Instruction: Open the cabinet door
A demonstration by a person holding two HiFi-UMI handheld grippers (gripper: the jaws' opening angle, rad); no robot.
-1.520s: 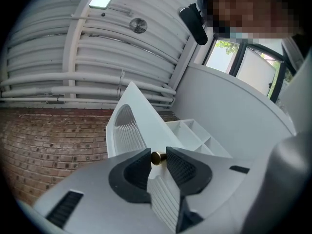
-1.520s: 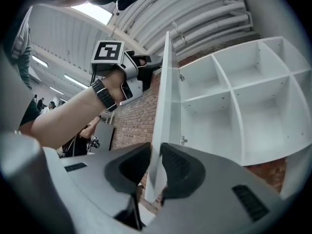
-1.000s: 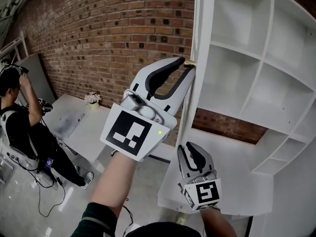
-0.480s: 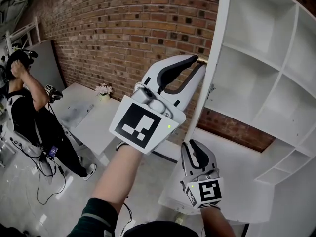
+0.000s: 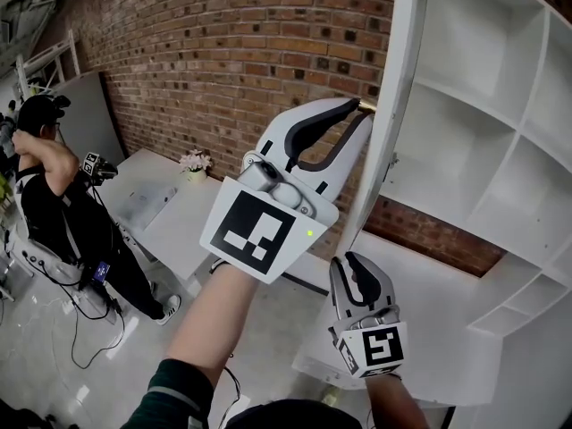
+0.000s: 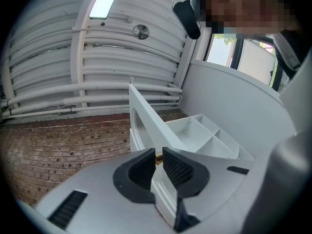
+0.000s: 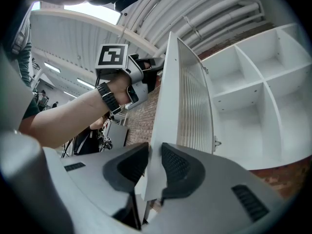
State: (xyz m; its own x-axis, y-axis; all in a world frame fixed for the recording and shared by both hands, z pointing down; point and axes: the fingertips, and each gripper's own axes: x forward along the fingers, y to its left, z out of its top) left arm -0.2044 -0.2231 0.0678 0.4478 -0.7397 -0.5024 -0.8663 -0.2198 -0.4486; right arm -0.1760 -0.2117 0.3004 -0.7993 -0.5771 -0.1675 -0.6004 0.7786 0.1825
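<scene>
The white cabinet door (image 5: 395, 105) stands swung out, edge-on in the head view, with empty white shelves (image 5: 465, 150) showing behind it. My left gripper (image 5: 365, 111) is raised and shut on the small brass knob (image 6: 158, 157) on the door (image 6: 146, 116). My right gripper (image 5: 356, 264) sits lower, near the door's bottom corner. In the right gripper view the door's edge (image 7: 168, 106) runs down between its pads (image 7: 173, 165), which close on it. The left gripper (image 7: 146, 67) and forearm show beyond the door there.
A brick wall (image 5: 223, 52) lies behind the door. A seated person (image 5: 54, 195) is at far left beside white tables (image 5: 170, 222) with a small flower pot (image 5: 195, 164). A white counter (image 5: 429, 311) lies below the shelves.
The door's edge and my left gripper on the knob have shifted right in the head view, and the door stands wider. My right gripper stays by its lower edge.
</scene>
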